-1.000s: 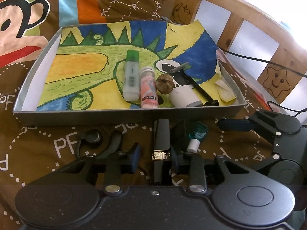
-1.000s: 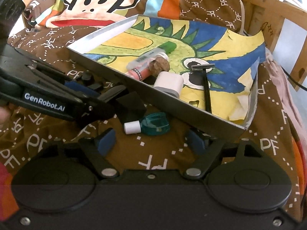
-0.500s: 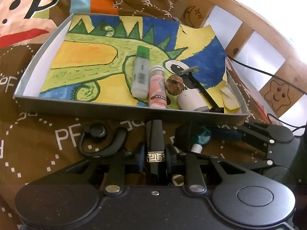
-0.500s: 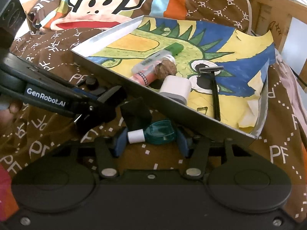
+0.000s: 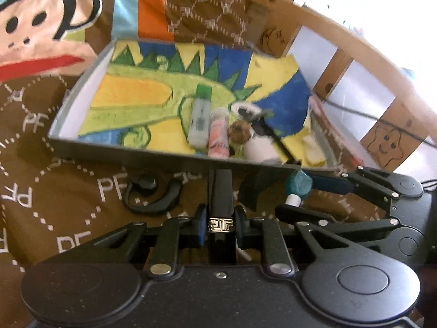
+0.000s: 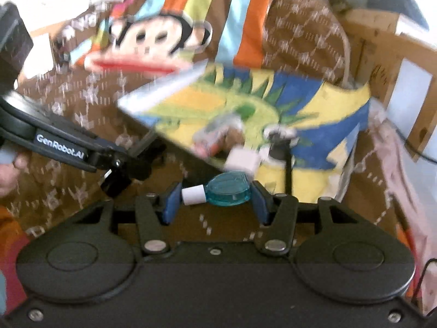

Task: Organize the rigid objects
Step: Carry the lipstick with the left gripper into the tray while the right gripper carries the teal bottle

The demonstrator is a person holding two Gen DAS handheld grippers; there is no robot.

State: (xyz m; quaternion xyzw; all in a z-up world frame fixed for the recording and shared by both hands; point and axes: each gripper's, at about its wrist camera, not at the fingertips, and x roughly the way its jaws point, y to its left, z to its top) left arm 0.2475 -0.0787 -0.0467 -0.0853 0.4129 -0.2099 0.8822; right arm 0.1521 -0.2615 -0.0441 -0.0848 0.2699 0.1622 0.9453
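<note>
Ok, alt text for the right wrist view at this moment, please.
The right gripper holds a small teal bottle with a white cap sideways between its jaws, just short of a grey tray lined with a dinosaur drawing. The left gripper reaches in from the left; the picture is motion-blurred.

**Daylit, backlit, right view smeared**

Strong daylight from upper right blows out the gaps in the wooden bed rail to white. Left wrist view mildly soft. Right wrist view heavily motion-blurred: the tray and the bedspread streak, print dots doubled. Fisheye bends edges. Foreground dark, shadows soft.
</note>
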